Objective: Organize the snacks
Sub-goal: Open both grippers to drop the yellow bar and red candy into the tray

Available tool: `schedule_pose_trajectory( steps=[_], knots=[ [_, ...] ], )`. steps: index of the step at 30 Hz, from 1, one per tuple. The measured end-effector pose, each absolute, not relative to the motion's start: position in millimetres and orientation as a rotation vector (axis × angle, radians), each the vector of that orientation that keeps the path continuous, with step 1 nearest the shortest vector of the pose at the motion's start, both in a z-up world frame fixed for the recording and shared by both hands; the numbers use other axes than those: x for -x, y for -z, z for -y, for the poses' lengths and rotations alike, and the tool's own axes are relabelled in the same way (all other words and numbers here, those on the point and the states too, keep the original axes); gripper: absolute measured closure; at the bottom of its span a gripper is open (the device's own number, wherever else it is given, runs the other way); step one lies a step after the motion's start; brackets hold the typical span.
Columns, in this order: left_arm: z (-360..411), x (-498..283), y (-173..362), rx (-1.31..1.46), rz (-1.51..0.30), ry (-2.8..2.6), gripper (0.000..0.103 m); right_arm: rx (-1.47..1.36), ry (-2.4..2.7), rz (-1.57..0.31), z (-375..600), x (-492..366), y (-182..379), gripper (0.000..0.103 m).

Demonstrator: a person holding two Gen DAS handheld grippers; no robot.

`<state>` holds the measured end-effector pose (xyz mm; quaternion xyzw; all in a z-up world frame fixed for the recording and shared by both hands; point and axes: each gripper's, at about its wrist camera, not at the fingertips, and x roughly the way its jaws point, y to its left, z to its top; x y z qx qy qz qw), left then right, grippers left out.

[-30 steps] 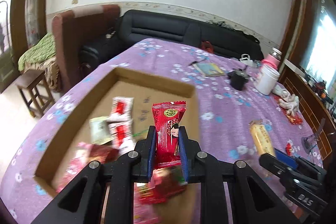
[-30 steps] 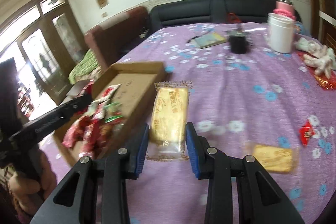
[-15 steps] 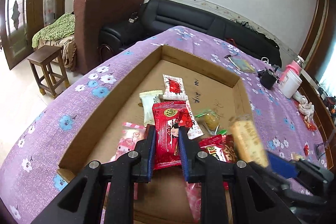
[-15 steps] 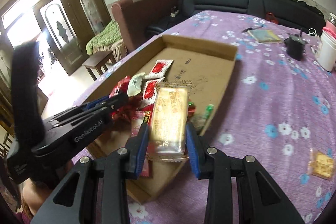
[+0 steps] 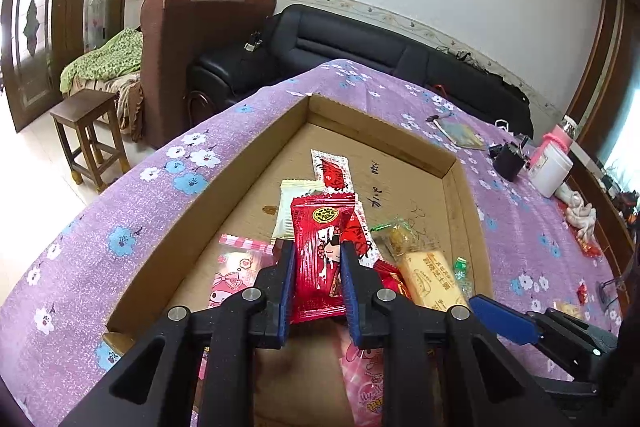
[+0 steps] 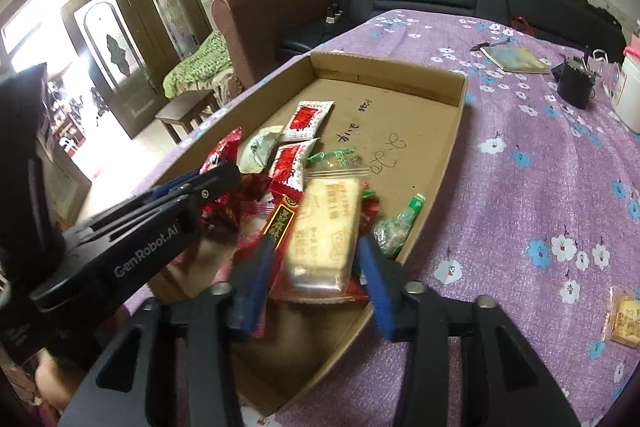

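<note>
Nearest, my left gripper pinches a red packet over the box. My right gripper, jaws just widened, has let the yellow biscuit pack drop onto the snacks piled inside. Farther right, one biscuit waits on the tablecloth
</note>
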<state>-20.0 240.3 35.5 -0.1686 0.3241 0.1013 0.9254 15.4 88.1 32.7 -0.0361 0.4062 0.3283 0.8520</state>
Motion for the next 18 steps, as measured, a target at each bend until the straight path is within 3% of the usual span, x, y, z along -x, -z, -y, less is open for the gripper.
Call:
schedule_pose_trajectory(
  steps=[4, 9, 12, 18],
  knots=[
    [-243, 24, -38, 0.356, -0.646, -0.197, 0.08, 0.062, -0.703, -0.805, -78, -9, -50, 0.041],
    [-239, 26, -41, 0.344, -0.624, -0.19, 0.08, 0.06, -0.663, -0.685, -60, 8, -77, 0.012],
    [-237, 26, -43, 0.337, -0.618, -0.186, 0.08, 0.042, -0.606, -0.628, -42, 15, -90, 0.004],
    [-230, 28, -46, 0.303, -0.598, -0.185, 0.08, -0.052, -0.605, -0.607, 3, 16, -98, 0.0]
  ],
)
